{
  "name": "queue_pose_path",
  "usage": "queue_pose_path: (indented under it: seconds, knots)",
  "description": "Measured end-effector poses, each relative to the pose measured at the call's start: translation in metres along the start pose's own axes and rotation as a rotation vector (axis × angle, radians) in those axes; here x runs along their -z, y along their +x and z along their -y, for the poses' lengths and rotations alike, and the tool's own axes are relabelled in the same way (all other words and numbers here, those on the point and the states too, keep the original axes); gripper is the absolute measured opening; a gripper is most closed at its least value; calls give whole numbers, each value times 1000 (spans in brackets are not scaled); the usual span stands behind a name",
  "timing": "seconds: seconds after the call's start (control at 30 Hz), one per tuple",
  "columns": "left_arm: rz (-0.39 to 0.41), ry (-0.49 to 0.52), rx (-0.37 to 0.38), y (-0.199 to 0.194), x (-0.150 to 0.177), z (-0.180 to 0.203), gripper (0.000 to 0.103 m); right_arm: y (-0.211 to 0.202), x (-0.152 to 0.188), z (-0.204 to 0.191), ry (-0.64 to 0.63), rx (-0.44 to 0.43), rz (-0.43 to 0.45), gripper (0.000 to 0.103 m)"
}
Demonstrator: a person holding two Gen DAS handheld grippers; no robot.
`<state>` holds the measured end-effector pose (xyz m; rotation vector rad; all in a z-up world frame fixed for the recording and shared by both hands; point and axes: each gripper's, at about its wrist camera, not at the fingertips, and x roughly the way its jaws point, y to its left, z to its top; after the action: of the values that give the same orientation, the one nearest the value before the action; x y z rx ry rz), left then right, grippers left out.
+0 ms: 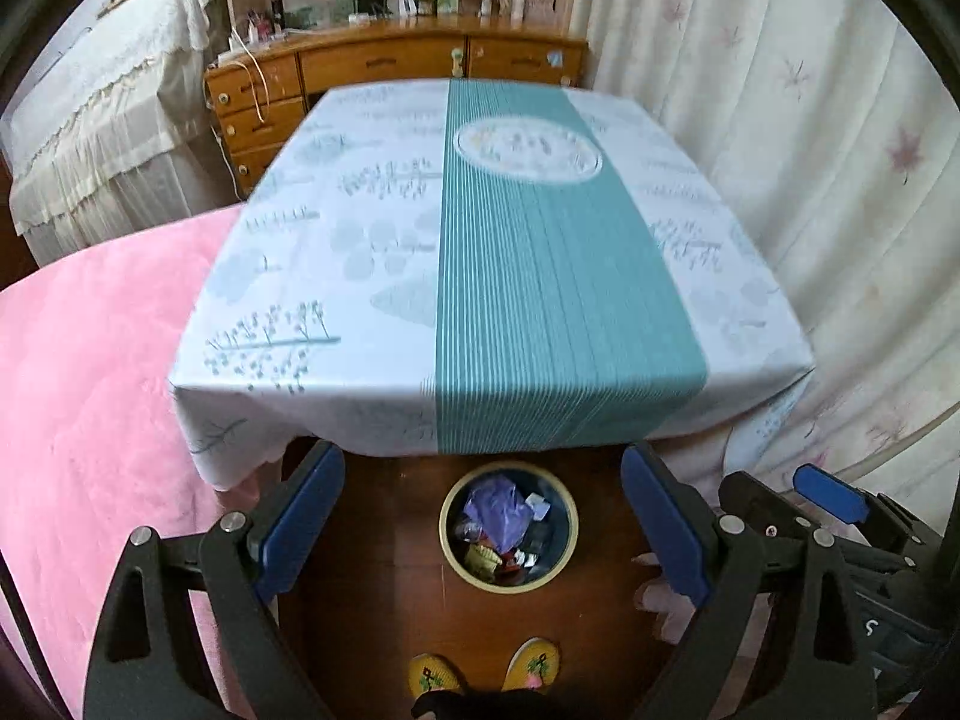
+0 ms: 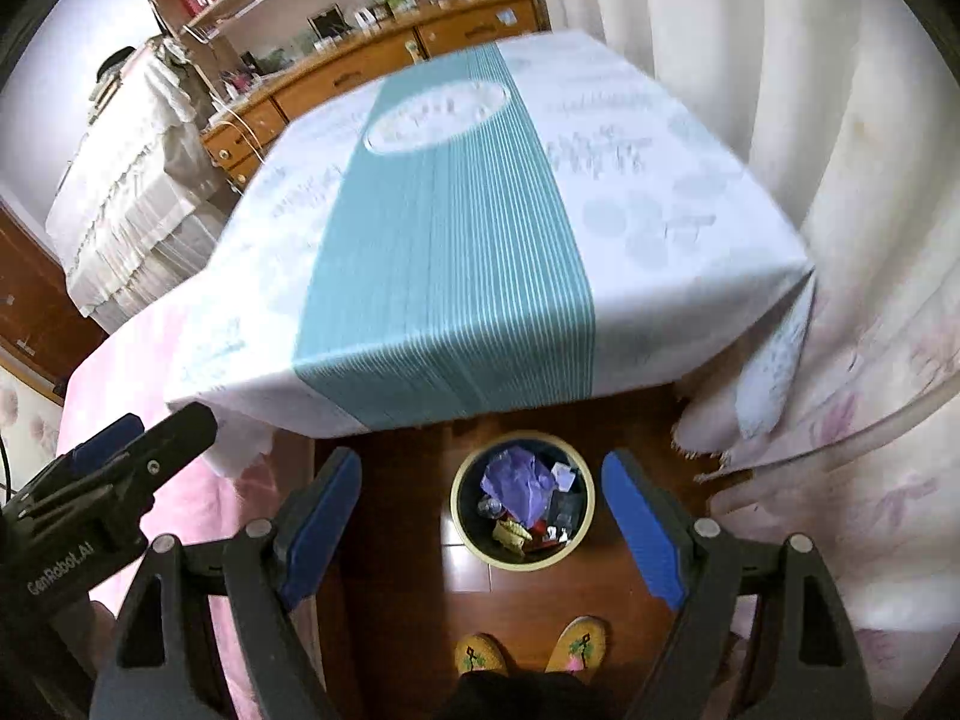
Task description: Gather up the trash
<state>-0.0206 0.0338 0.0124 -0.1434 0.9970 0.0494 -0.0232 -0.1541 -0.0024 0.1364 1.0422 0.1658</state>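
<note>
A round dark bin (image 1: 509,527) with a pale rim stands on the wooden floor below the table's near edge; it holds a purple bag, wrappers and other trash. The same bin (image 2: 522,501) shows in the right wrist view. My left gripper (image 1: 483,525) hangs above the bin, open, its blue pads (image 1: 300,516) wide apart with nothing between them. My right gripper (image 2: 483,519) is also open and empty over the bin. The right gripper (image 1: 828,495) shows at the right edge of the left wrist view, and the left gripper (image 2: 138,438) at the left of the right wrist view.
A table under a white and teal cloth (image 1: 510,252) fills the middle. A pink bedspread (image 1: 90,390) lies left, curtains (image 1: 810,150) hang right, a wooden dresser (image 1: 390,63) stands behind. A person's yellow slippers (image 1: 486,669) are on the floor near the bin.
</note>
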Motion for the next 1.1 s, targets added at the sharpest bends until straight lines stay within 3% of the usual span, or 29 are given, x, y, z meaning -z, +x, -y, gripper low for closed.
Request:
queue_pose_path:
  seconds: [0.37, 1.1]
  knots:
    - [48, -7, -64, -38, -2, 10, 93, -49, -12, -6, -50, 5, 65, 83]
    - [54, -34, -73, -39, 2, 15, 93, -54, -15, -8, -110, 14, 125, 83]
